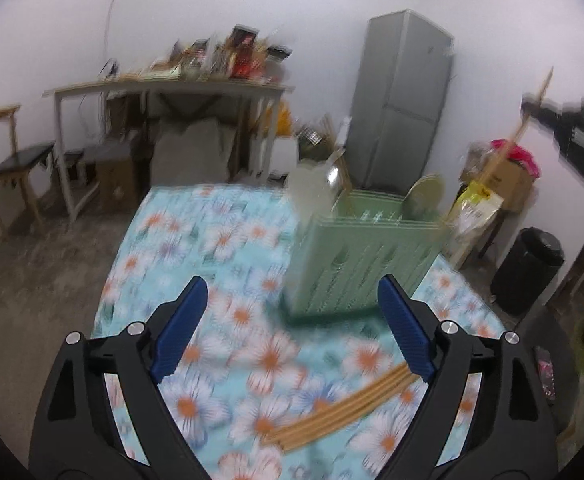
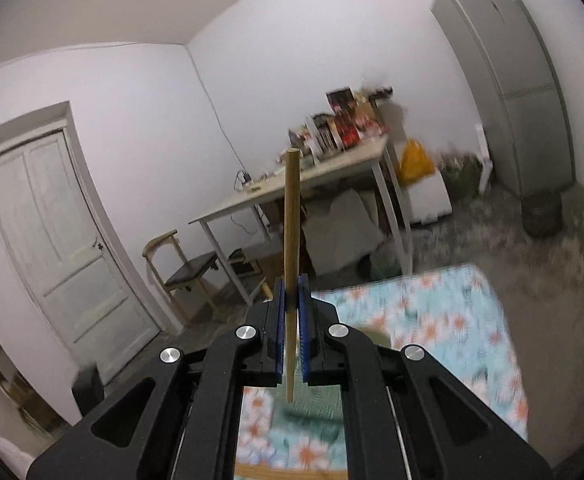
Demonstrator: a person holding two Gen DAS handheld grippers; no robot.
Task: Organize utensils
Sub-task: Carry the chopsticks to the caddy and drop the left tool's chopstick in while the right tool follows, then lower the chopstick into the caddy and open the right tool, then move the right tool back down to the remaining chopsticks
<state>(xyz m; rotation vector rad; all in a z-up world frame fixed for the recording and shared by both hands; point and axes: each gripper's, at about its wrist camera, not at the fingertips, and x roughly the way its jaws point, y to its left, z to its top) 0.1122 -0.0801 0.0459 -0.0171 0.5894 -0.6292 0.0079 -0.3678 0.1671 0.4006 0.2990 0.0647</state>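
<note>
My left gripper (image 1: 290, 294) is open and empty above the floral tablecloth (image 1: 228, 240). Several wooden chopsticks (image 1: 344, 408) lie on the cloth between its fingers, close to the right finger (image 1: 404, 328). A green utensil rack (image 1: 356, 256) stands ahead, with pale plates and spoons in it. My right gripper (image 2: 291, 292) is shut on one wooden chopstick (image 2: 291, 240), held upright and high over the table. That chopstick also shows far right in the left wrist view (image 1: 504, 152).
A grey fridge (image 1: 400, 100) stands behind the rack. A cluttered white desk (image 1: 164, 88) and a chair (image 1: 16, 160) are at the back left. A black bin (image 1: 528, 268) and boxes (image 1: 508, 180) stand to the right. A white door (image 2: 56, 236) is at the left.
</note>
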